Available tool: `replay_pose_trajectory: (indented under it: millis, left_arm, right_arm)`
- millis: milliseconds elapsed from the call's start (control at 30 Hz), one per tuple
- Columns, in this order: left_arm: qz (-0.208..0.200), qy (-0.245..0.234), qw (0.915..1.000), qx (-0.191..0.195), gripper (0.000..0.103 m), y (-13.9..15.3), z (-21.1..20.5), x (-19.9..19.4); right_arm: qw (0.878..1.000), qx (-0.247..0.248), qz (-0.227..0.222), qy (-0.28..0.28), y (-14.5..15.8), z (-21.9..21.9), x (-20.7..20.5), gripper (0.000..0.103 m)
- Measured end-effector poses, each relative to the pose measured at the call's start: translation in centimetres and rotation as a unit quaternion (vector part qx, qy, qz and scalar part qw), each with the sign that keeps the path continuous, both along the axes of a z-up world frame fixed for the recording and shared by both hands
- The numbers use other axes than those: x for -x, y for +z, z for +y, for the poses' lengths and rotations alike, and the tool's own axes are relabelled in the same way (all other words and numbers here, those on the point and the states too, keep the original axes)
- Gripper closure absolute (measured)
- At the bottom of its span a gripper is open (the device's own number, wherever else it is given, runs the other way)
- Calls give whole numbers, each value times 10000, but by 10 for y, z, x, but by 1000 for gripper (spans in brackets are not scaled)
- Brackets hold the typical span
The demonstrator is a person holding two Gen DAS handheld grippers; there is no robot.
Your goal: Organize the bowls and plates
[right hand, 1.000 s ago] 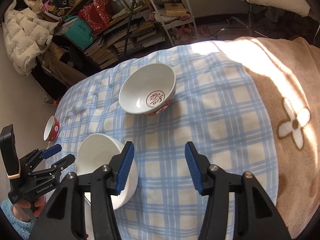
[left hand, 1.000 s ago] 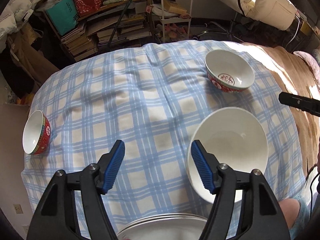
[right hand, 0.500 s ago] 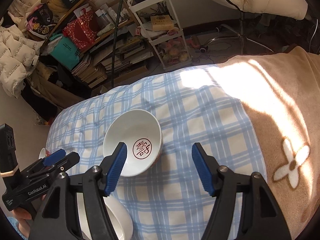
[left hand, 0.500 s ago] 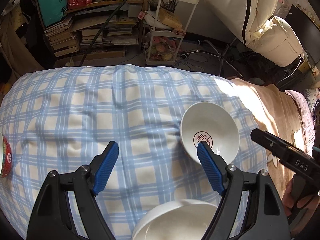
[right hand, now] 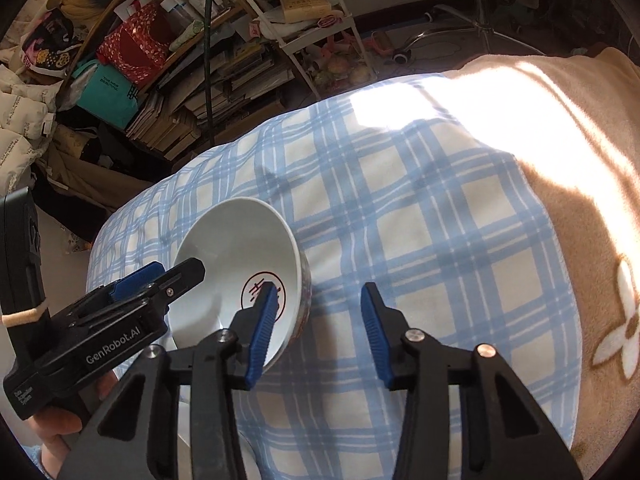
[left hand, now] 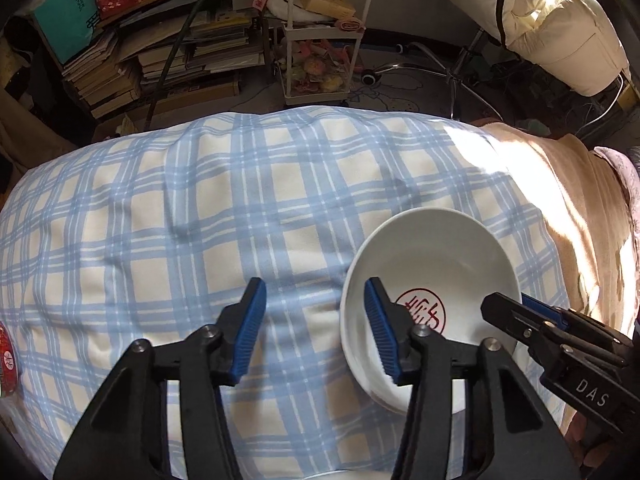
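Across the blue plaid blanket, which covered most of both views, a tan blanket lay alongside in strong sunlight. Behind them stood a cluttered bookshelf and a white cart. On the plaid blanket sat a white bowl with a red emblem inside and a red pattern outside, tilted on the soft cloth. Both grippers straddled its rim from opposite sides. The left gripper had one blue pad inside the bowl and the other outside, jaws closing around the wall with a gap on each side. The right gripper likewise had one pad inside over the emblem and the other out over the blanket, jaws closing but not yet pinching. At the left view's edge, a small red bowl was partly visible.
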State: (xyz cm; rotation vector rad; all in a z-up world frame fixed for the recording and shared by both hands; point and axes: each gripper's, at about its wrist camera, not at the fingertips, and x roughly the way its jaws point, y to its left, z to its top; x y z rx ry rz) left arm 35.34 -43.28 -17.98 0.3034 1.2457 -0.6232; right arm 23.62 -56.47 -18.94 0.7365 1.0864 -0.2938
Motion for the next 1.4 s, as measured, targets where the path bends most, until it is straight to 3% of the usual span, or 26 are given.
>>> replay_pose_trajectory:
  millis: [67, 167, 300, 633, 933, 1033, 1233, 1400]
  left_arm:
    - [297, 141, 9993, 200, 81, -5, 1, 1]
    - [388, 211, 9983, 367, 93, -10, 2, 7]
    - [225, 199, 9986, 442, 95, -8, 3, 12]
    - [-124, -62, 9995, 267, 95, 16, 12, 31]
    - [-32, 282, 9985, 476, 94, 47, 52, 48]
    - [209, 447, 9969, 612, 94, 53, 67, 55]
    - [58, 517, 9954, 805, 94, 72, 95, 82]
    - [252, 755, 9921, 969, 95, 66, 112, 85]
  right_arm:
    - [9998, -175, 2, 32, -5, 0, -1, 81]
    - [9998, -157, 0, 107, -7, 3, -4, 83]
    - [9996, -199, 79, 209, -11, 9, -9, 87]
    - [9991, 291, 56, 309, 3, 27, -1, 89]
    - [9980, 396, -265, 413, 41, 52, 13, 89]
    - [9971, 489, -364, 457, 53, 64, 22, 89]
    - [9951, 620, -568, 530, 74, 89, 44, 89]
    - [9933, 708, -673, 619, 84, 104, 56, 92]
